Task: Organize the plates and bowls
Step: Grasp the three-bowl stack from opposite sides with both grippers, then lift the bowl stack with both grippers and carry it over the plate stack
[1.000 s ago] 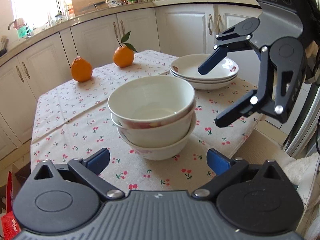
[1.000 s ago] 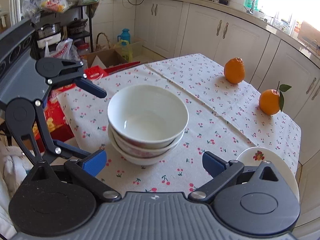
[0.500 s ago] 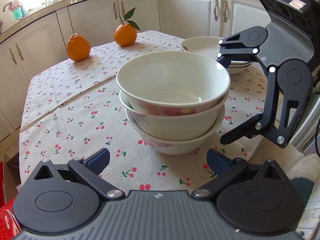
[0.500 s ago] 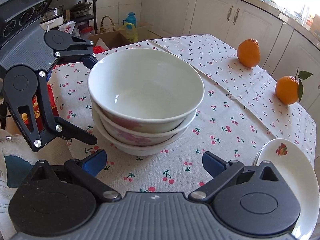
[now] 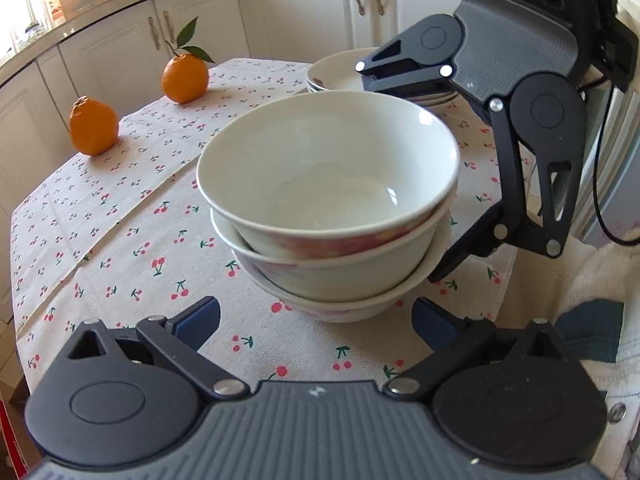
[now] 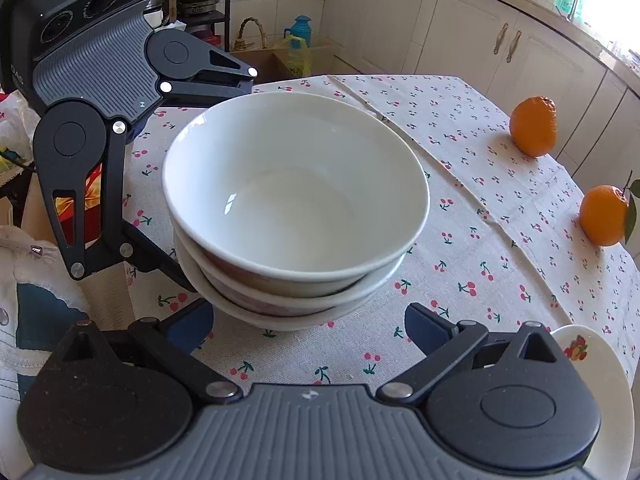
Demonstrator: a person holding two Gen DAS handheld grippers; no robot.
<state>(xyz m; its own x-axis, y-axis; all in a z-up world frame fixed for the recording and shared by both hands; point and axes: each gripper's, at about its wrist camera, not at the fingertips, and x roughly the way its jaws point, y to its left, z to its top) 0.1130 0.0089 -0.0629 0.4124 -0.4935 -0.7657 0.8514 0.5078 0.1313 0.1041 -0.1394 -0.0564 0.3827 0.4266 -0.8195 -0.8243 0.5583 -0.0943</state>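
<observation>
Bowl stack (image 5: 332, 216) between (both spread) grippers (image 5: 316, 320).

White bowls (image 5: 328, 184) banded pink-red outside, beige tablecloth (image 5: 120, 232) dotted with red cherries, two vivid oranges (image 5: 185, 79), blue-padded black fingers (image 5: 198, 320), cream cabinets (image 5: 304, 8).

Two oranges (image 5: 94, 126) (image 5: 185, 79), one with a leafy stem, sat well apart on the desk's cherry-print cloth (image 5: 120, 216); white cabinets (image 5: 304, 12) stood behind.
</observation>
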